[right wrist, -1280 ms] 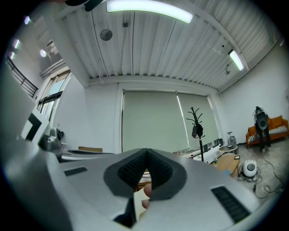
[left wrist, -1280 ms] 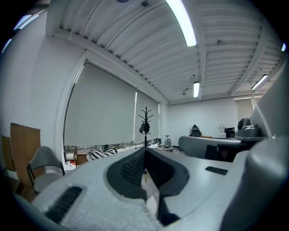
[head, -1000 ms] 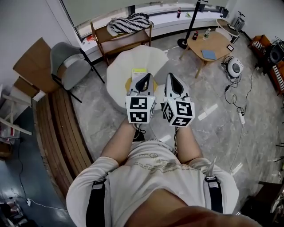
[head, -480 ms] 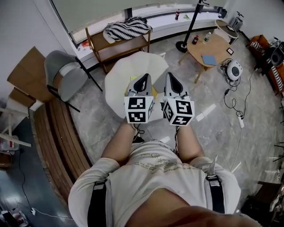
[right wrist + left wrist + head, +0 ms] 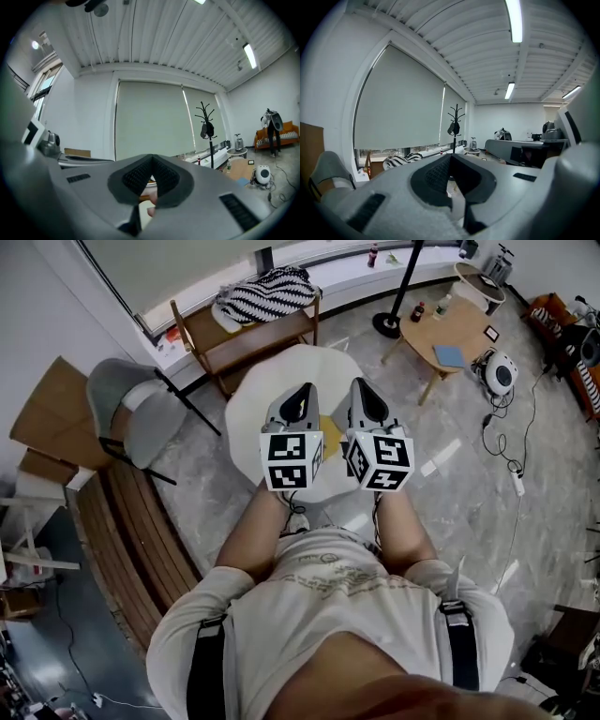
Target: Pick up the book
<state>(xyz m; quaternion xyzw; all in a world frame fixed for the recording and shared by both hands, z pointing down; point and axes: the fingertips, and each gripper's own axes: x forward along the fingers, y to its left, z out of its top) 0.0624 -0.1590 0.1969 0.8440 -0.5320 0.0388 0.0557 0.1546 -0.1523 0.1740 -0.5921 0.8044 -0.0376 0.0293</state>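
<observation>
In the head view both grippers are held side by side at chest height, over a round white table [image 5: 251, 401]. Only a yellow sliver of the book [image 5: 327, 431] shows in the gap between them; the rest is hidden under the grippers. My left gripper [image 5: 302, 394] is shut with nothing in it, its tips [image 5: 451, 157] meeting ahead of the camera. My right gripper [image 5: 152, 159] is also shut and empty, to the right of the left one [image 5: 362, 390]. Both point roughly level toward the window wall, well above the tabletop.
A grey chair [image 5: 129, 411] stands left of the table. A wooden rack with a striped cloth [image 5: 264, 289] stands behind it. At the right are a coat stand [image 5: 397, 298], a wooden coffee table [image 5: 452, 326] and floor cables [image 5: 511, 474]. A slatted wooden bench [image 5: 141, 531] runs along the left.
The person has walked forward: the white table slid closer and now lies under the grippers, which hide most of the book. Both grippers stayed shut and side by side.
</observation>
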